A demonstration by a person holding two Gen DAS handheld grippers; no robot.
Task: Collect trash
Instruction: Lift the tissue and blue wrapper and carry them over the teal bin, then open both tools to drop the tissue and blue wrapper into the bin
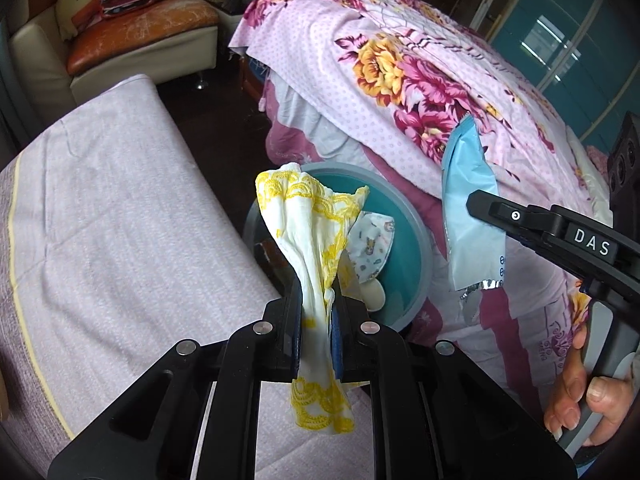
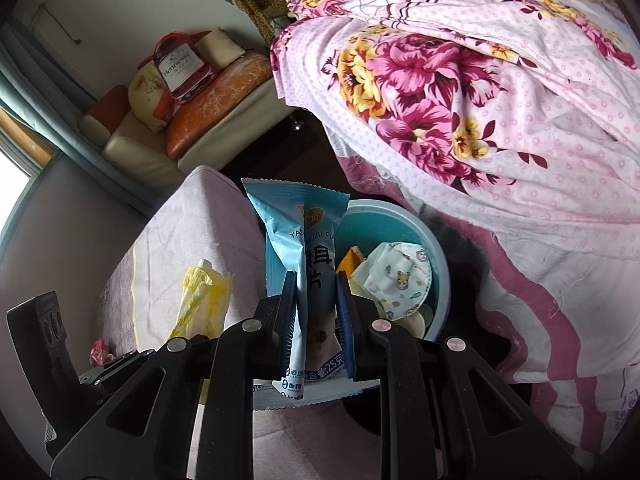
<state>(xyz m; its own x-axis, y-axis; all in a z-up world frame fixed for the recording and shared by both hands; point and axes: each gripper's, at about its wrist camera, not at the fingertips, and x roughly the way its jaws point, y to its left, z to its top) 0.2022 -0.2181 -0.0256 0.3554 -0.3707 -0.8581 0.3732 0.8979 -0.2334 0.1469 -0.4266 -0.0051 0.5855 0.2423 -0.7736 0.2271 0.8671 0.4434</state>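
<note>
left wrist view: napkin [image 1: 316, 240] hides much of the bin [image 1: 416, 248].

Bin [image 1: 404, 216] partly hidden by tissue [image 1: 316, 240] & wrapper [image 2: 304, 264]; its bottom unseen. Person's hand [image 1: 580, 392] cut off at frame edge. Wrapper's small print unreadable.

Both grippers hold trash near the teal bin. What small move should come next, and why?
Probably carry both a little further over the teal bin, then release. The left gripper pinches the yellow-patterned tissue and the right gripper the blue snack wrapper, both at the bin's near edge.
</note>
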